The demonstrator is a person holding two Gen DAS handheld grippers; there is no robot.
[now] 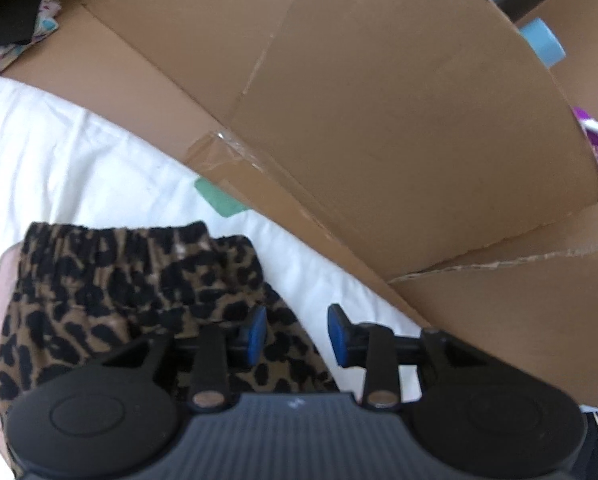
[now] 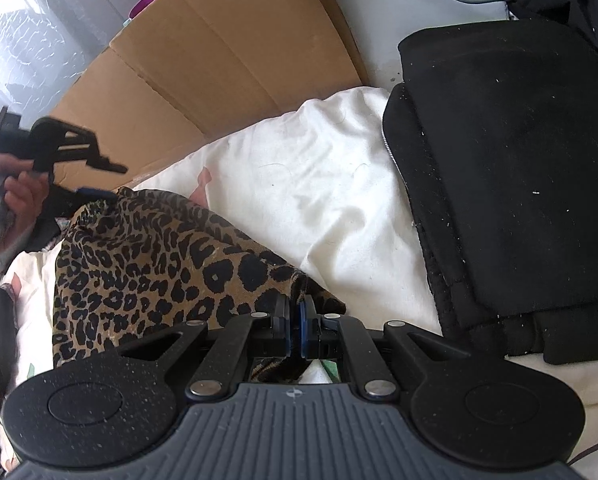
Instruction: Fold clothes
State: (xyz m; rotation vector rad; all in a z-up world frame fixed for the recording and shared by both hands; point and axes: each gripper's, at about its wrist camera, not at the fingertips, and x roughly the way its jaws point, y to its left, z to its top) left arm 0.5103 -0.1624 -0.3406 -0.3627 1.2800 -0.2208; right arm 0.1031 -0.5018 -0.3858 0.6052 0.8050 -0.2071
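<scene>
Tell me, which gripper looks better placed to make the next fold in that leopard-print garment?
Probably the right gripper: it is shut on a corner of the leopard-print garment. The left gripper is open above the waistband end, holding nothing.

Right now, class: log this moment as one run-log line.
task: fold clothes | left gripper: open, above leopard-print garment | right gripper: shut on garment edge | surface: white bedding

Leopard-print brown-black garment point(image 2: 155, 256), white sheet point(image 2: 319, 200), brown cardboard point(image 1: 379, 120).

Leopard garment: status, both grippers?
Left gripper open over leopard garment waistband. Right gripper shut on its corner. Cardboard box close beside; black folded pile on right.
</scene>
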